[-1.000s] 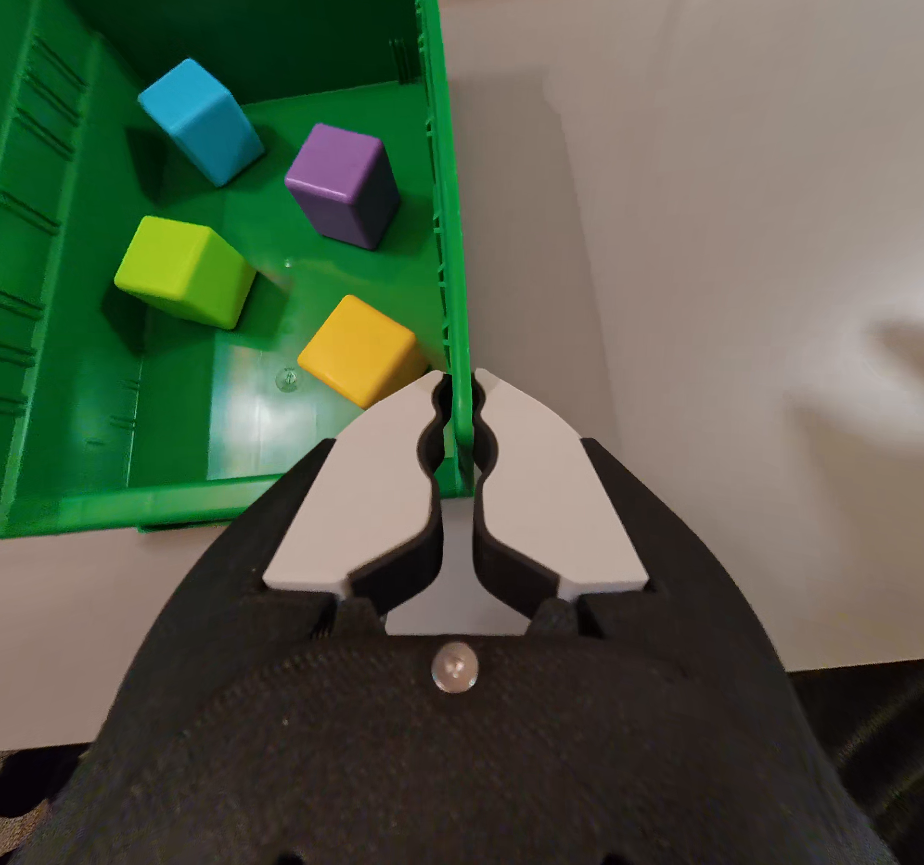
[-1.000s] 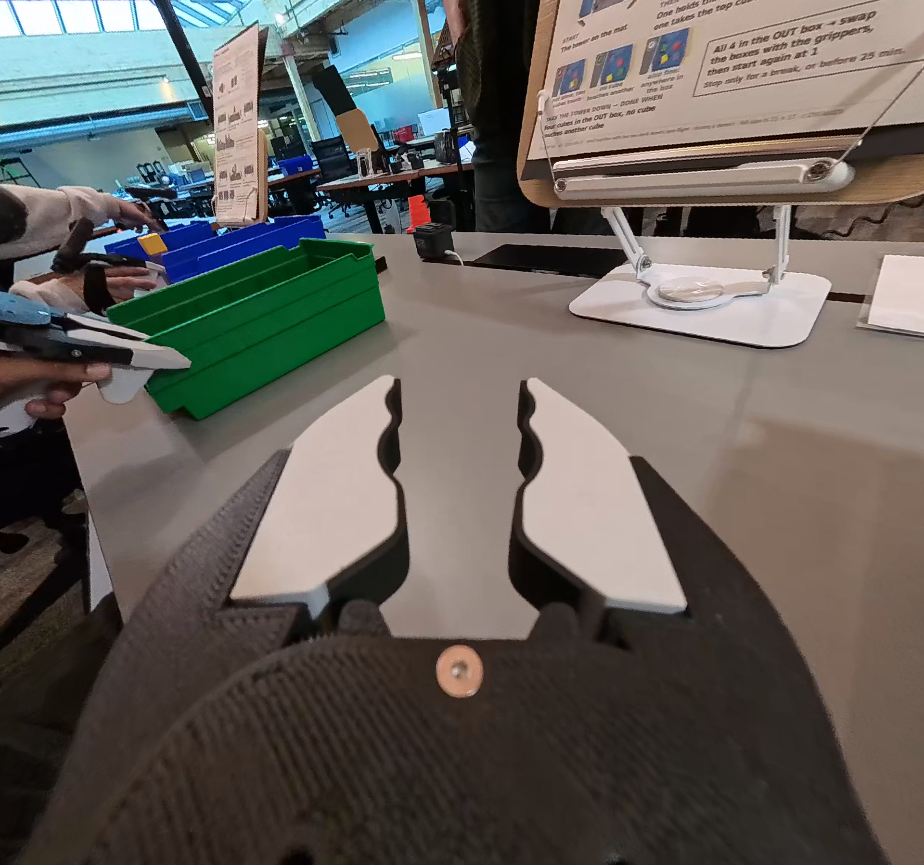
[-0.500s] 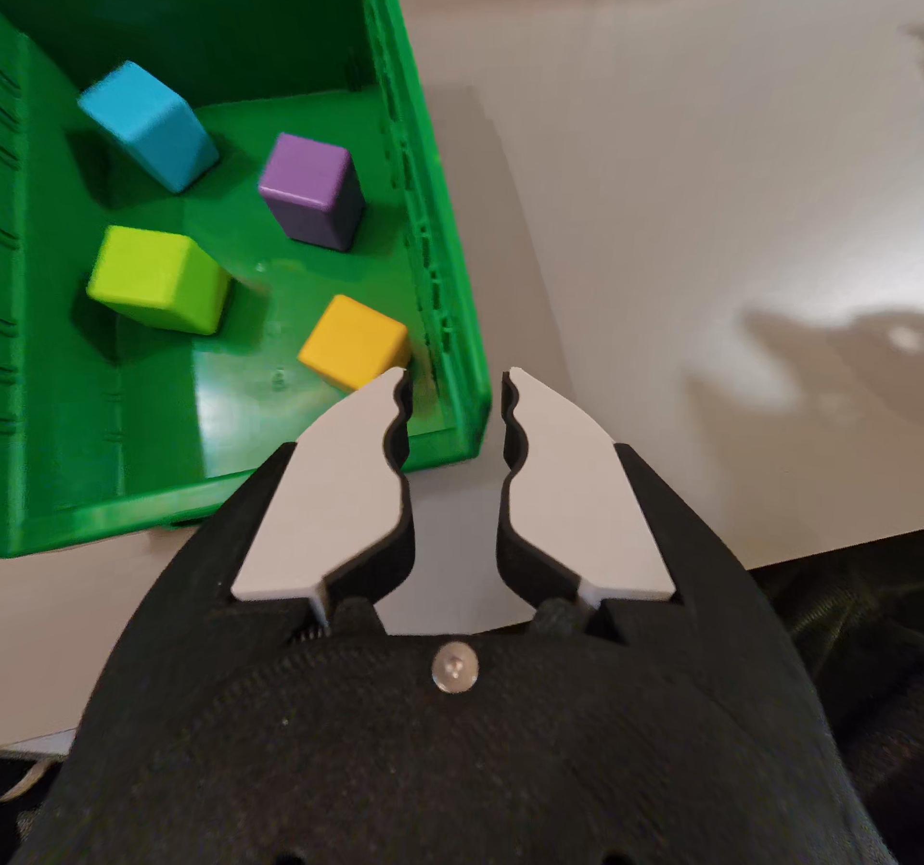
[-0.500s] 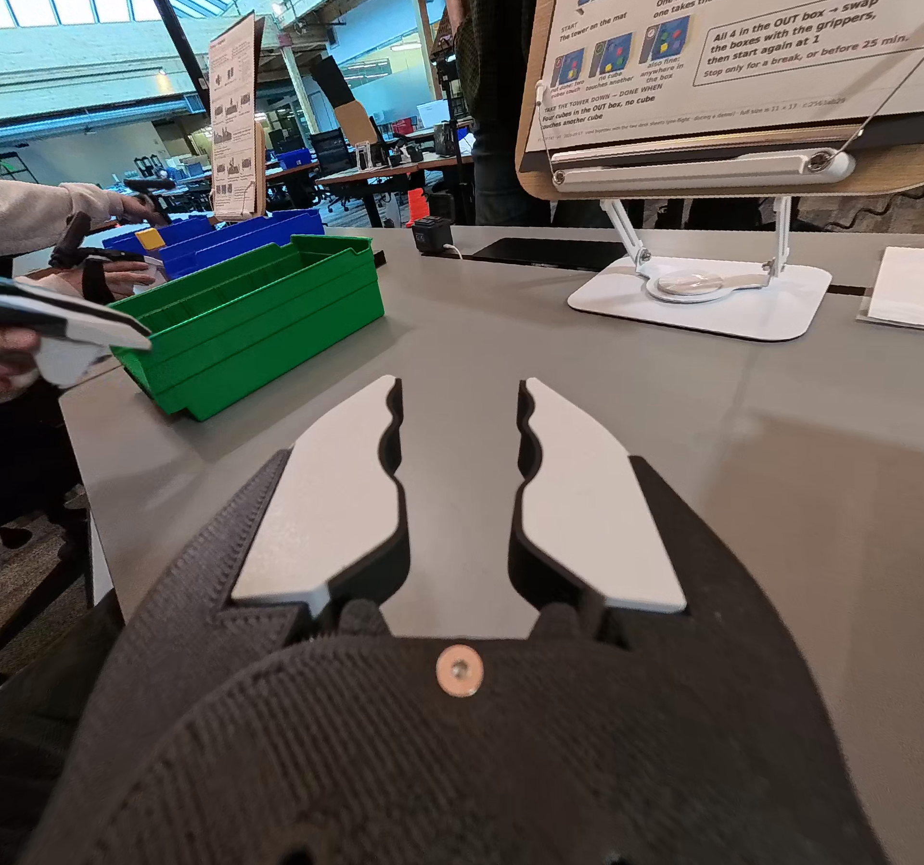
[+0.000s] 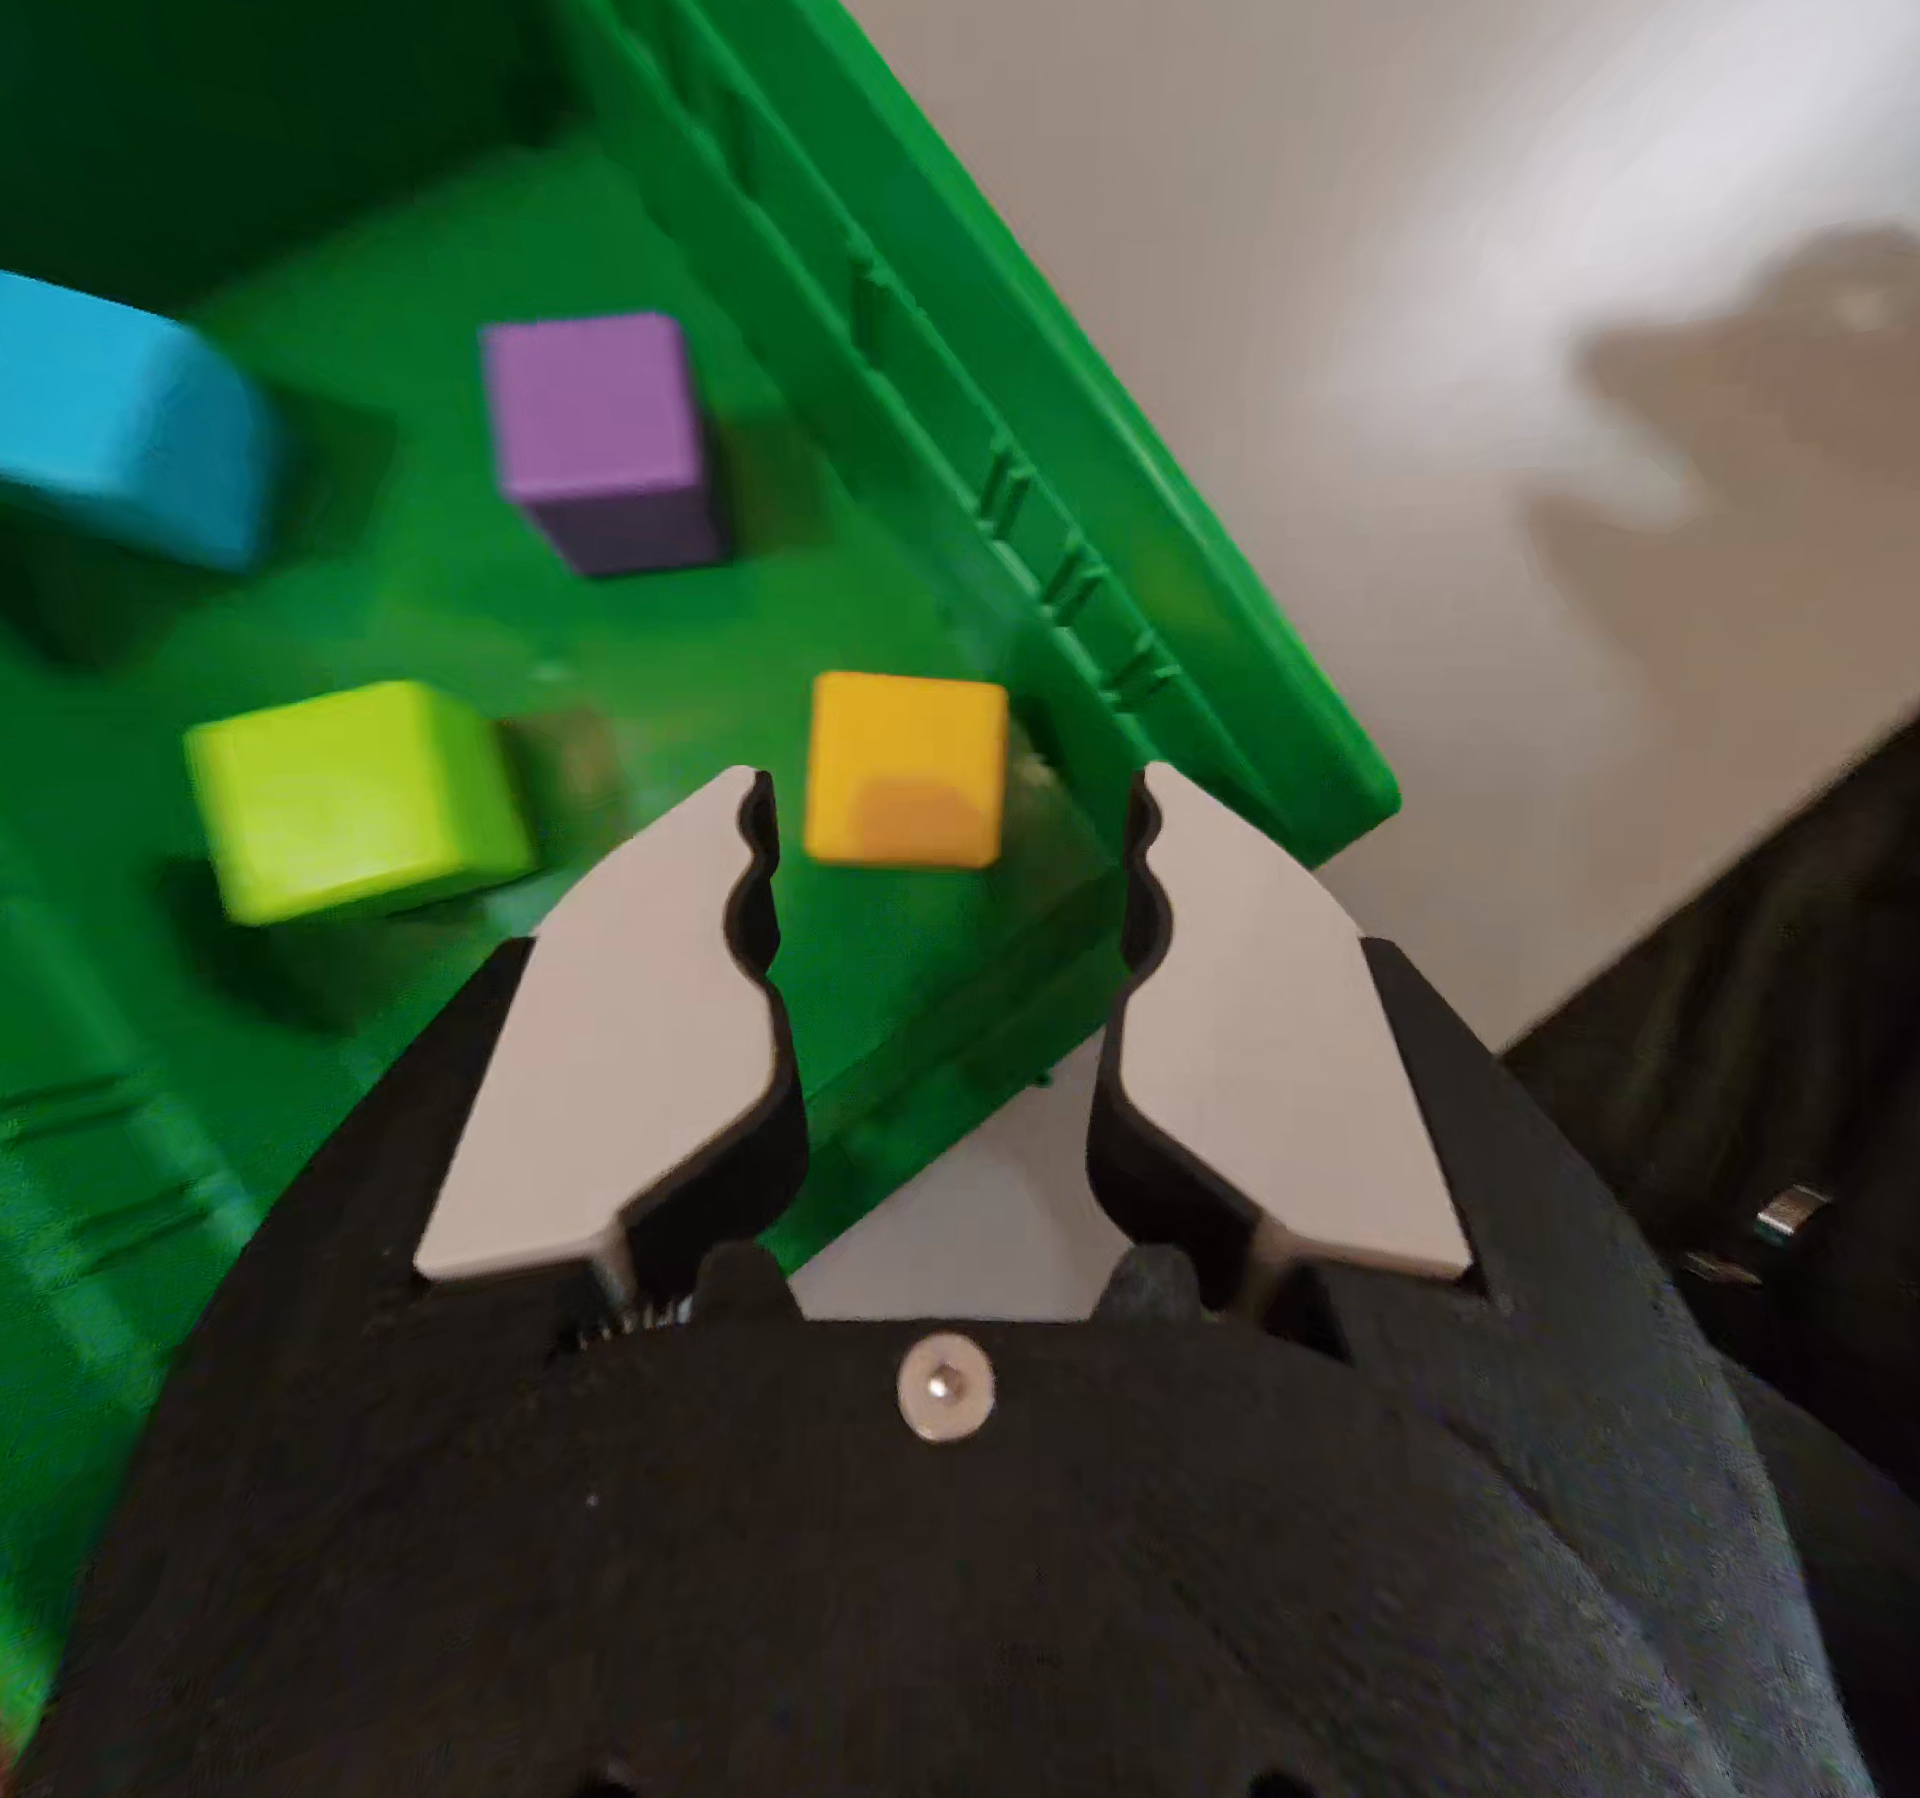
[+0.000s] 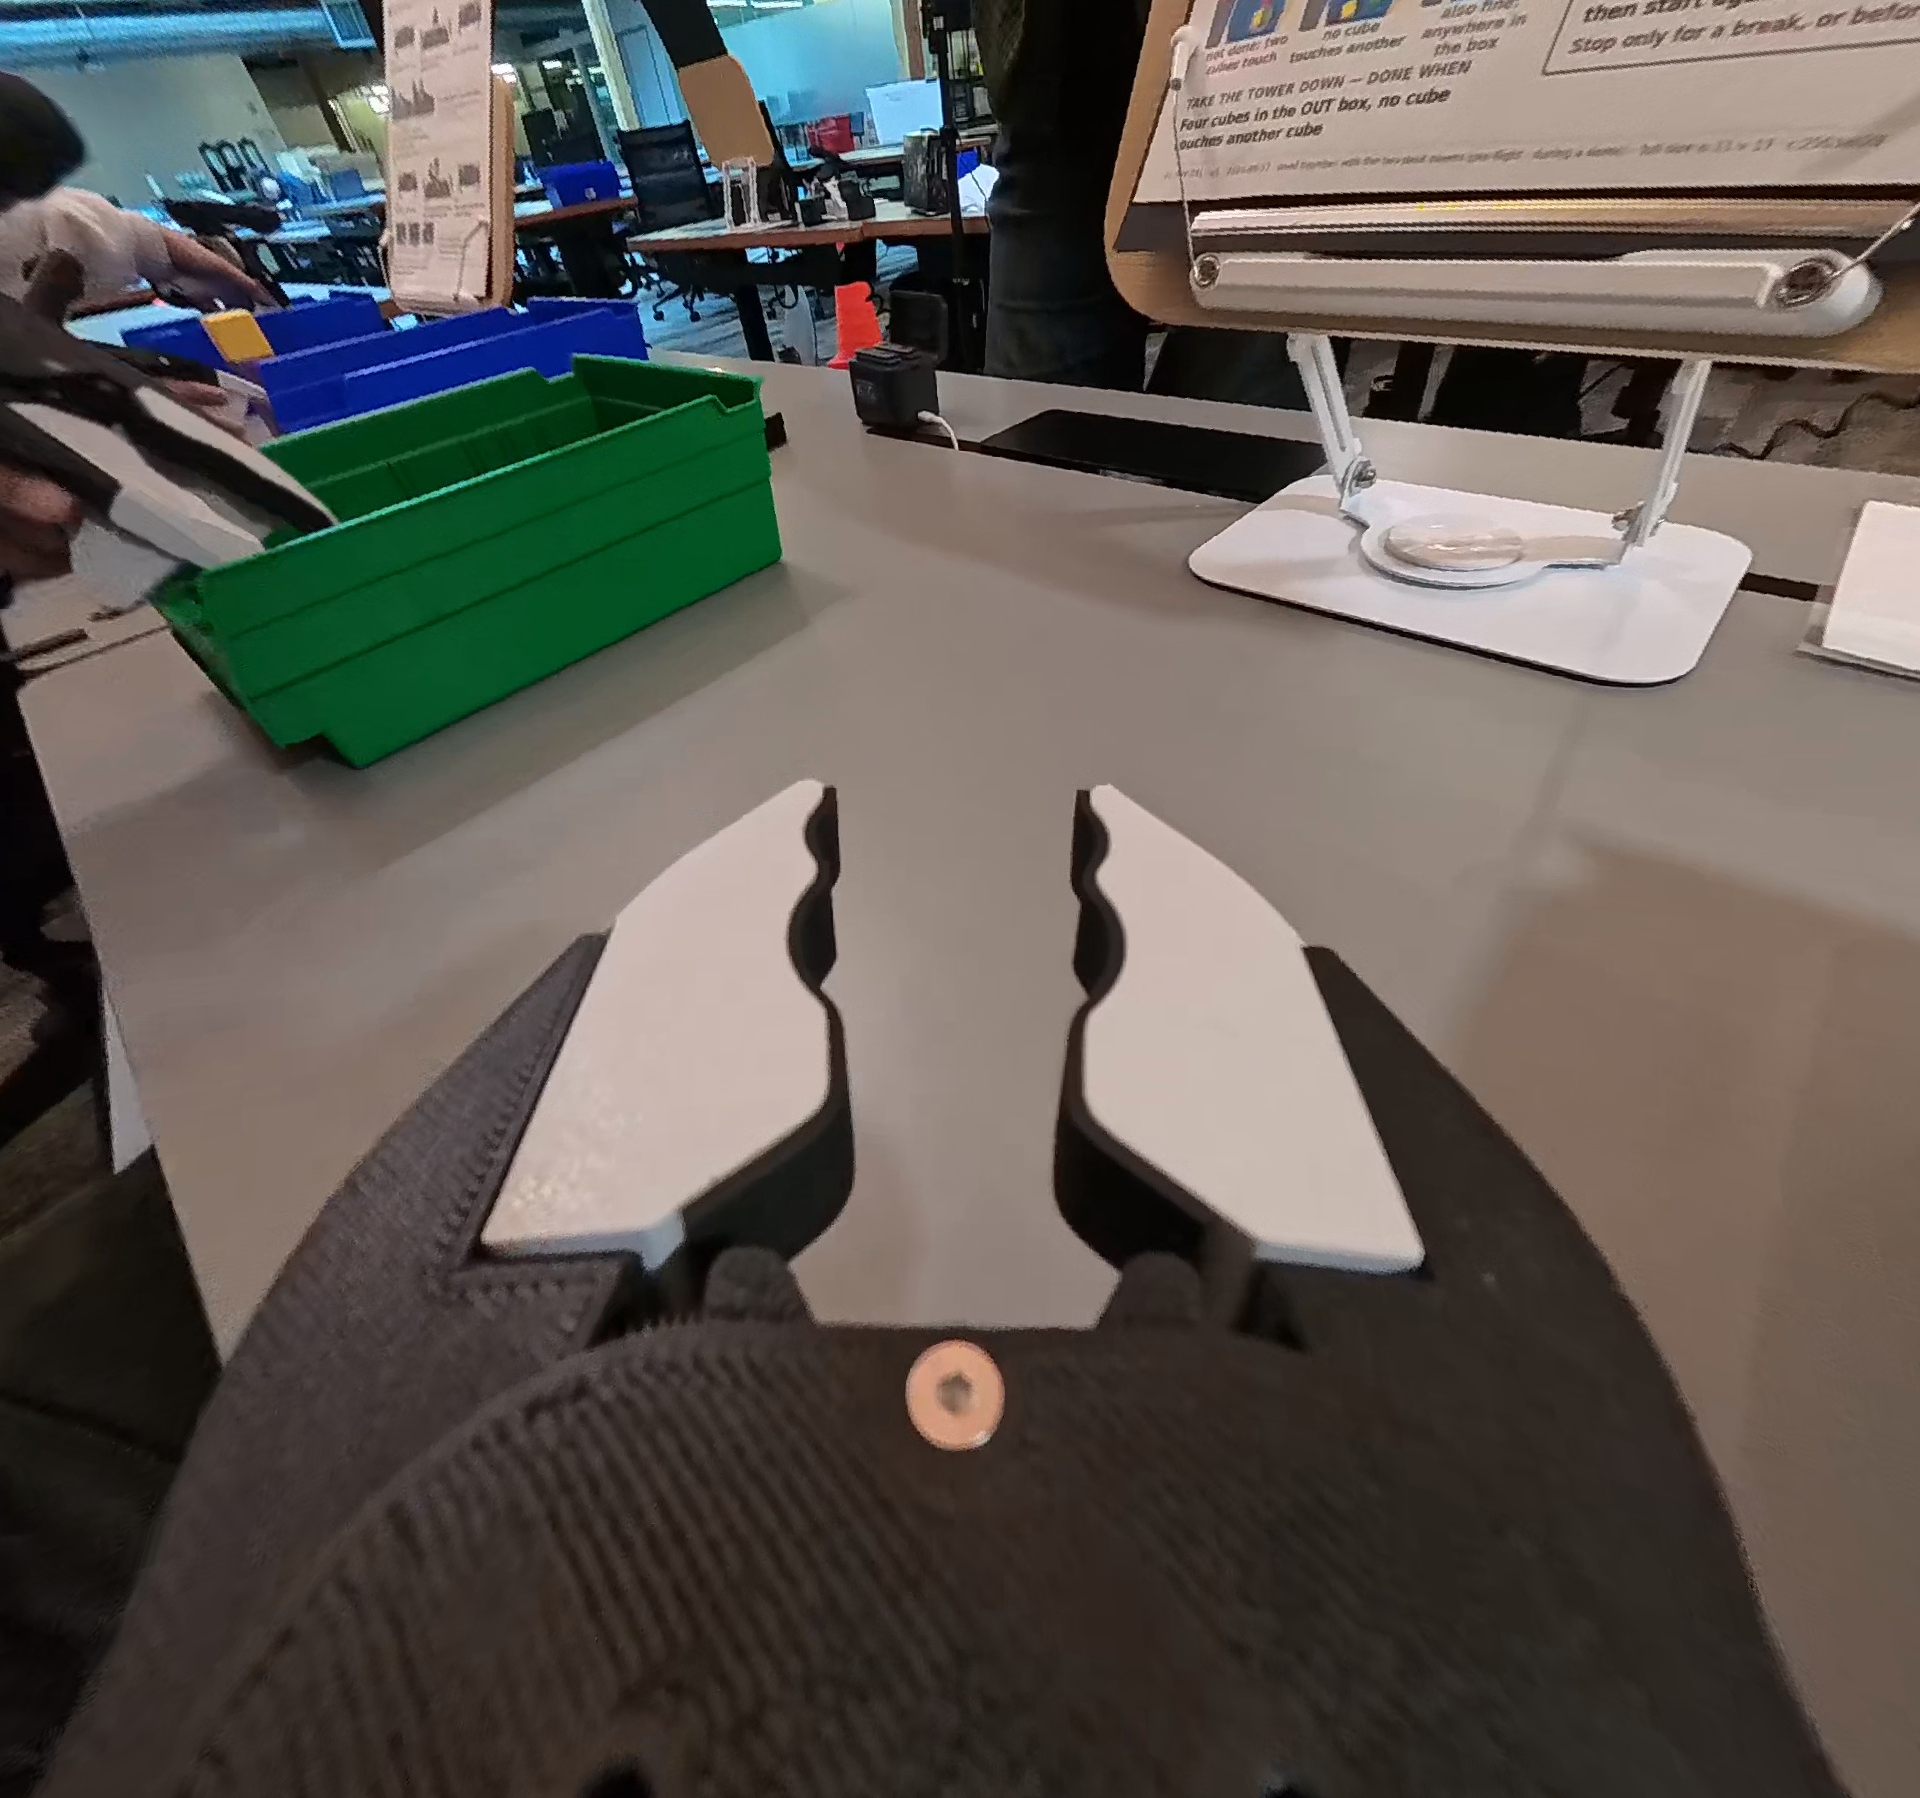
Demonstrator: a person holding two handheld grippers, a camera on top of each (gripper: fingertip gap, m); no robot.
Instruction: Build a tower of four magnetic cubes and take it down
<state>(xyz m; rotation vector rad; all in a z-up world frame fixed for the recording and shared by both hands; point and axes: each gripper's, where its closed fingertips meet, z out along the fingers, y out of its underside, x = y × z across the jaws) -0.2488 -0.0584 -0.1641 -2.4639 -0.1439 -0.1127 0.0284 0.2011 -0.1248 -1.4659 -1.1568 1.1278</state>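
The left gripper (image 5: 951, 792) hangs over the near corner of the green bin (image 5: 1049, 460), its fingers (image 5: 634, 1021) spread wide and holding nothing. The yellow cube (image 5: 904, 768) lies on the bin floor just beyond the fingertips, in line with the gap between them and a little nearer the left-hand finger, close to the bin's right wall. A lime cube (image 5: 348, 798) sits to the left of the fingers, a purple cube (image 5: 603, 439) farther in, and a blue cube (image 5: 114, 418) at the left edge; none of the four touches another. The view is blurred.

The right gripper (image 6: 951, 798) hovers low above bare grey bench (image 6: 1039, 688), fingers (image 6: 1236, 1052) apart and empty, well away from the bin. From this side the green bin (image 6: 499, 564) stands far to the left, with the left gripper (image 6: 156, 491) reaching over its near end. Blue bins (image 6: 447, 361) lie behind it, and a white stand (image 6: 1475, 574) carrying an instruction sheet stands ahead to the right
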